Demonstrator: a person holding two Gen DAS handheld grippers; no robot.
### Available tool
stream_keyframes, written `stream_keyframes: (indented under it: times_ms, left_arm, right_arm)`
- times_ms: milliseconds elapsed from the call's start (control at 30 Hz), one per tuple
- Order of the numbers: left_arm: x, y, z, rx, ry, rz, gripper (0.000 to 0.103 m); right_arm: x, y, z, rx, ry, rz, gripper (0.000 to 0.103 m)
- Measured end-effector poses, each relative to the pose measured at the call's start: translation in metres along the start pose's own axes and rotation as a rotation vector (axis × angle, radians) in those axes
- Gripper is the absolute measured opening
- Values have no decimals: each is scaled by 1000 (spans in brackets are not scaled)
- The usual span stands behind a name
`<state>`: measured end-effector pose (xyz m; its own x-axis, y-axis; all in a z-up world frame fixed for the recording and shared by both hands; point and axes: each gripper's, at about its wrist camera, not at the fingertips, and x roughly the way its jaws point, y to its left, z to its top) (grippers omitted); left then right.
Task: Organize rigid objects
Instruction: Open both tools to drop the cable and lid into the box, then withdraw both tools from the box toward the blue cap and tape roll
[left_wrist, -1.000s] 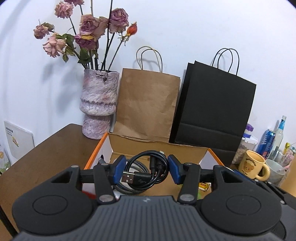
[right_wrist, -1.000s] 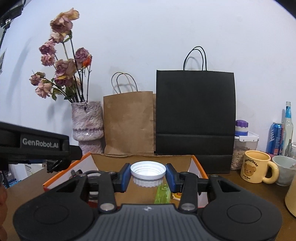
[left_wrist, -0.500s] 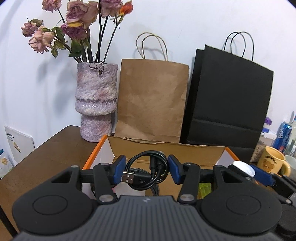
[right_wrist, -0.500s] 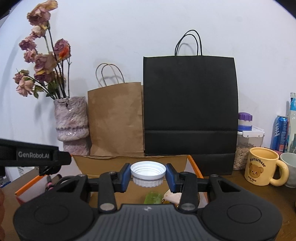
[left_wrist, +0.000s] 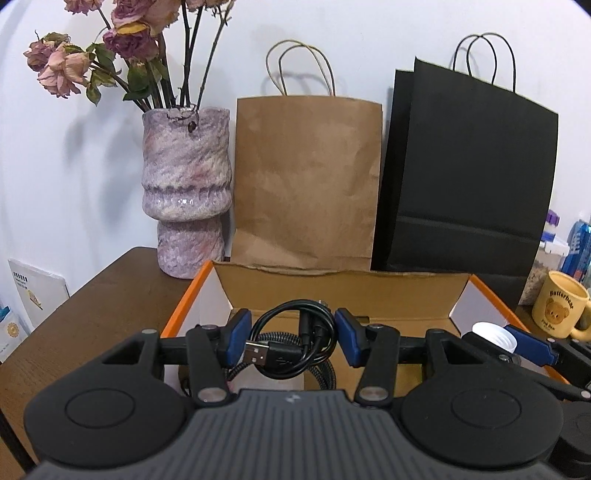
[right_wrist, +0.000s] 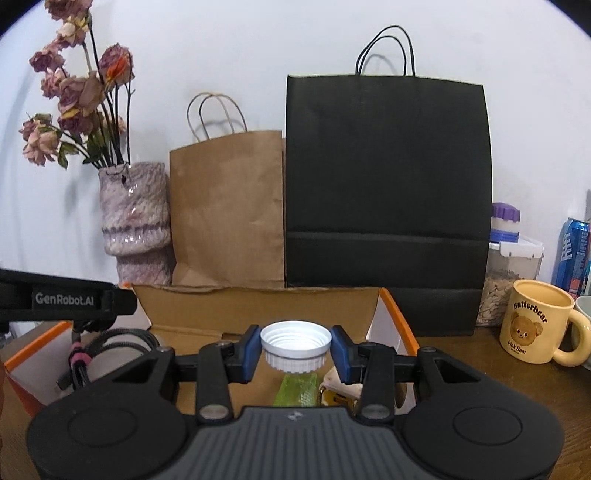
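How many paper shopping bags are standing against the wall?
2: a brown paper bag right of the flower vase, and a bigger black paper bag beside it. Anything behind them is hidden.

Both grippers move in over the open cardboard box (left_wrist: 343, 284) compared with a second ago. The left gripper (left_wrist: 293, 341), carrying the coiled black USB cable (left_wrist: 291, 347), now hangs closer to the box's back flap, and the vase (left_wrist: 186, 199) and paper bags loom larger. The right gripper (right_wrist: 295, 349), carrying the white bottle cap (right_wrist: 295, 345), has edged forward too, so its cap and blue pad now appear at the right edge of the left wrist view.
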<state>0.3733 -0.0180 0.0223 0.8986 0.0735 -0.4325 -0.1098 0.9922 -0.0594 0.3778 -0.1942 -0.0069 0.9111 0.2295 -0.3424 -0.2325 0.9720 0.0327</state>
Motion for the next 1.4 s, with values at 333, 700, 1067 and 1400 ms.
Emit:
stream_keyframes:
  times_ms: [333, 700, 1067, 1400]
  left_arm:
    - [-2, 7, -1, -19, -19, 11, 103]
    - [2, 14, 1, -43, -6, 28, 103]
    - [-9, 15, -2, -43, -17, 25, 103]
    - [-33, 26, -16, -66, -51, 45, 103]
  right_arm:
    - [-1, -3, -3, 6, 14, -50, 83]
    - [1, 0, -4, -17, 20, -73, 103]
    - [-6, -2, -6, -7, 0, -78, 103]
    - [-26, -3, -11, -1, -31, -84, 103]
